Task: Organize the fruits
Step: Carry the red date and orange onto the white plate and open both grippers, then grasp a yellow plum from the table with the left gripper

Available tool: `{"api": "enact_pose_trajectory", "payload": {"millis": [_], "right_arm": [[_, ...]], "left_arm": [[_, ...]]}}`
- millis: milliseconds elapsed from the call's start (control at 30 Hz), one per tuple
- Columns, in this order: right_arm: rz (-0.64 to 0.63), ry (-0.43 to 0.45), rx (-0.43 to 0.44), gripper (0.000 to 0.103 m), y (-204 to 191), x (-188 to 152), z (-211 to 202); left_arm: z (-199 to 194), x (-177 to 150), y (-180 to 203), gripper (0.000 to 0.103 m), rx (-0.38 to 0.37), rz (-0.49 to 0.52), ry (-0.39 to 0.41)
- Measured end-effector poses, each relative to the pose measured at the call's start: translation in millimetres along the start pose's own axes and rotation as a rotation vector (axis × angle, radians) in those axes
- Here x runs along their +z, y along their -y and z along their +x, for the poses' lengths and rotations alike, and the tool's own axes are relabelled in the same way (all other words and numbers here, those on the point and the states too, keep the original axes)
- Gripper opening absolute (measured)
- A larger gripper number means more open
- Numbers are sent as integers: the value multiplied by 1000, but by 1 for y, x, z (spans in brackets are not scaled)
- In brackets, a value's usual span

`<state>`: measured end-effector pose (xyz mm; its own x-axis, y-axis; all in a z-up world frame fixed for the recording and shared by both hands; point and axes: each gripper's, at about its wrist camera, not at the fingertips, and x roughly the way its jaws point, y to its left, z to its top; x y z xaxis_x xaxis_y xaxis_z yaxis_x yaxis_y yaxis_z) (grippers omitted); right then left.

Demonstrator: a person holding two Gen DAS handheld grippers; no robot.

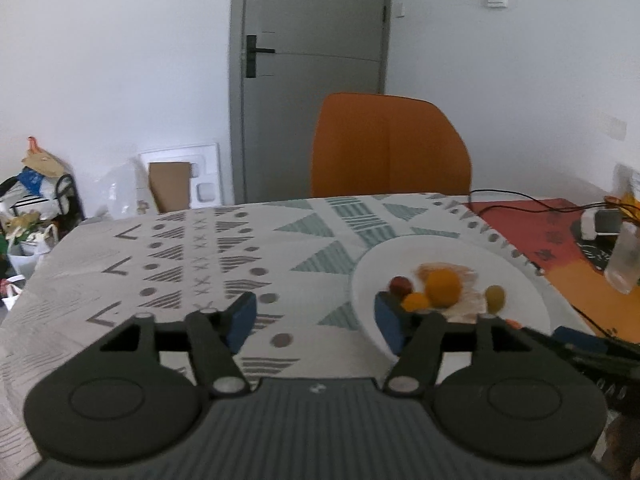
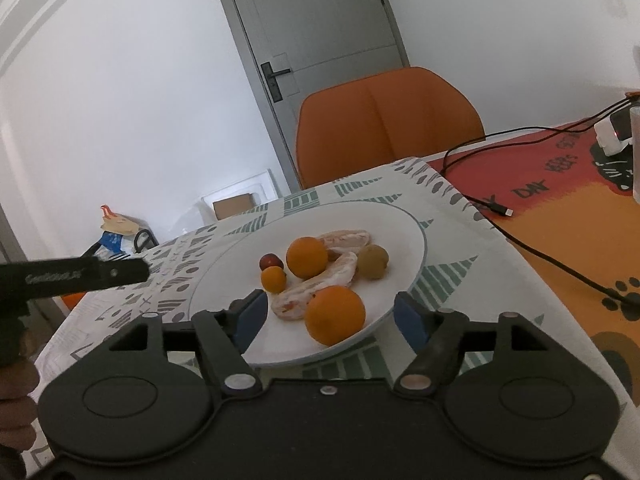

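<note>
A white plate (image 2: 404,232) on the patterned tablecloth holds a large orange (image 2: 335,314) at the front, a second orange (image 2: 307,257), a small orange fruit (image 2: 273,279), a small dark red fruit (image 2: 271,261), a green-brown fruit (image 2: 372,261) and pale peeled pomelo pieces (image 2: 320,284). My right gripper (image 2: 330,317) is open, its pads on either side of the front orange, apart from it. My left gripper (image 1: 316,322) is open and empty above the cloth at the plate's (image 1: 520,280) left rim. The second orange (image 1: 442,288) shows there too.
An orange chair (image 2: 388,116) stands behind the table. A red-orange mat (image 2: 560,208) with a black cable (image 2: 532,248) lies to the right. A clear cup (image 1: 624,264) stands on it. Bags and boxes (image 1: 36,208) clutter the floor on the left.
</note>
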<state>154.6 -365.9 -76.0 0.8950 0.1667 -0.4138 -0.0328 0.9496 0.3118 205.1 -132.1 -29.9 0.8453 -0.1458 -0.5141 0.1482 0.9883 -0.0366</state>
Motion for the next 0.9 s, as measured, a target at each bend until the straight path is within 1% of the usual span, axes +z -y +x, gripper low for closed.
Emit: {"api": "enact_pose_trajectory", "payload": {"millis": [67,167,433,700,733,800,900], "right_arm": [[7,4,17,71,-2,1,-1],[-1,16,20,71,-8,3,-4],[-28,-5,68,73,-31,-3,2],[-71,-27,105,73,-53,-11,8],[-73,-31,111,74,-55,-11,9],[-76,-31,121,80,-59,-12,10],[-87,-33,134,86,-65,-14,10]], "left_arm": [[-2,-2,-7,68,13,-7,-5],[-5,-4,-17,71,33,-19,-8],[-18,-13,-44,79,91,-61,-7],[-22,-29,-68,80,131,-111,-34],[-21,-31,-70,80,132,-116,-38],[-22,-35,-74,80,130,-124,-44],[-21,-42,-78,80,127,-130,-51]]}}
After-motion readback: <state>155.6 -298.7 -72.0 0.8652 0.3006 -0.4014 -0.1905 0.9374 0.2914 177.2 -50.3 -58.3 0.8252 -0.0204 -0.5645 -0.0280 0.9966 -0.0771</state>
